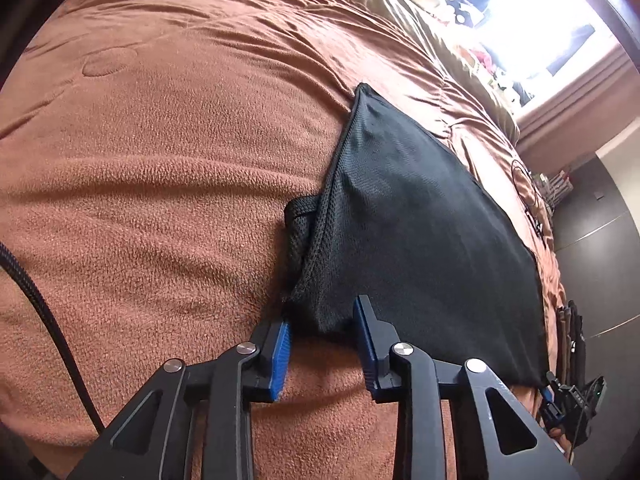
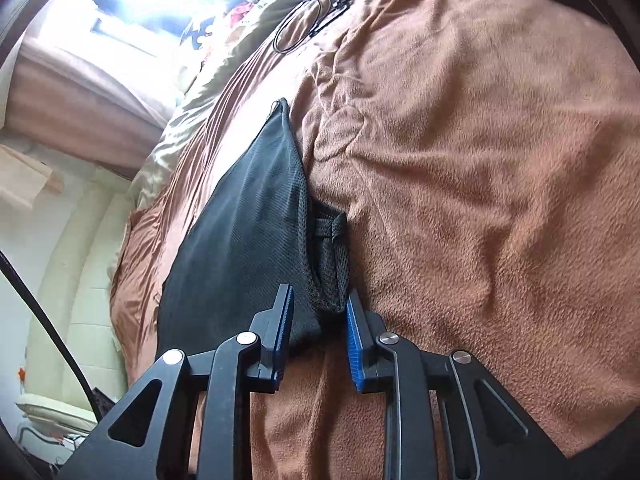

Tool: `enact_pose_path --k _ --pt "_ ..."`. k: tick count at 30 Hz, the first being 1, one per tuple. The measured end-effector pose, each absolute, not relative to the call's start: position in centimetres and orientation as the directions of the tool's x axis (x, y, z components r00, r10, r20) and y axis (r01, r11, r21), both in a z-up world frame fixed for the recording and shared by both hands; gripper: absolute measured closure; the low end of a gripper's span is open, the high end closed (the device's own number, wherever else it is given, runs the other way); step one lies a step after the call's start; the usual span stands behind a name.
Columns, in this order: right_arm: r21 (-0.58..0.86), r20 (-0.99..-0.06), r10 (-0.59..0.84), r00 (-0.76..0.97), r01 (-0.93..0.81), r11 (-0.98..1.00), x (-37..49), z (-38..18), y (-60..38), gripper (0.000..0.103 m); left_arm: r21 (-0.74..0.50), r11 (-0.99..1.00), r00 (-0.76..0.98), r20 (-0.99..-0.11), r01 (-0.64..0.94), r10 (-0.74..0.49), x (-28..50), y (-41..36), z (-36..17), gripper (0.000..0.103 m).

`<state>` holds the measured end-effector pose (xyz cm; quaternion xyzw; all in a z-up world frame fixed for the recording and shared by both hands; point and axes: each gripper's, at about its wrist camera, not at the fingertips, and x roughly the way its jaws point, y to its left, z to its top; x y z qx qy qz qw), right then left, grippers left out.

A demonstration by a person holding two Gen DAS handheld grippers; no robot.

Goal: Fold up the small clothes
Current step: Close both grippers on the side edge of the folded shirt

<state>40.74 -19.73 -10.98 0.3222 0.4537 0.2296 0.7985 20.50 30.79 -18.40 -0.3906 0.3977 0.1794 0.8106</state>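
Note:
A black mesh garment [image 1: 412, 216] lies folded flat on the brown fleece blanket [image 1: 160, 160], with a bunched part sticking out at one side [image 1: 298, 224]. My left gripper [image 1: 322, 318] is open, its blue-padded fingers astride the garment's near corner, just above the blanket. In the right wrist view the same garment [image 2: 248, 232] lies ahead, its bunched part [image 2: 330, 252] at the right. My right gripper [image 2: 318, 308] is open, its fingers either side of the near corner by the bunched part. Neither gripper holds anything.
The blanket [image 2: 480, 160] covers a bed. An olive pillow [image 1: 436, 36] lies at the bed's far end under a bright window [image 1: 532, 8]. A thin black cable loop [image 2: 300, 24] lies on the blanket beyond the garment. Dark floor [image 1: 600, 220] borders the bed.

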Motion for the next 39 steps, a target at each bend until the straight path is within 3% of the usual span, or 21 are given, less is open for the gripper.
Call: enact_pose_path --k 7,11,25,39 --pt "0.693 -0.605 0.615 0.505 -0.046 0.720 41.5 -11.2 -18.9 0.082 -0.454 0.642 0.609 -0.793 -0.618 0.025 20.9 31.0 -18.6 0.089" --pt "0.664 -0.617 0.573 0.540 -0.033 0.747 41.7 -10.5 -19.0 0.099 -0.446 0.651 0.606 -0.795 -0.614 0.028 21.3 31.4 -18.3 0.098" --pt "0.589 -0.642 0.549 0.535 -0.115 0.800 38.5 -6.8 -19.1 0.101 -0.448 0.681 0.653 -0.755 -0.579 0.059 17.5 31.4 -13.7 0.099" --pt "0.546 -0.676 0.531 0.512 -0.137 0.827 34.1 -7.0 -21.1 0.101 -0.472 0.677 0.663 -0.748 -0.565 0.032 10.8 28.8 -15.0 0.099"
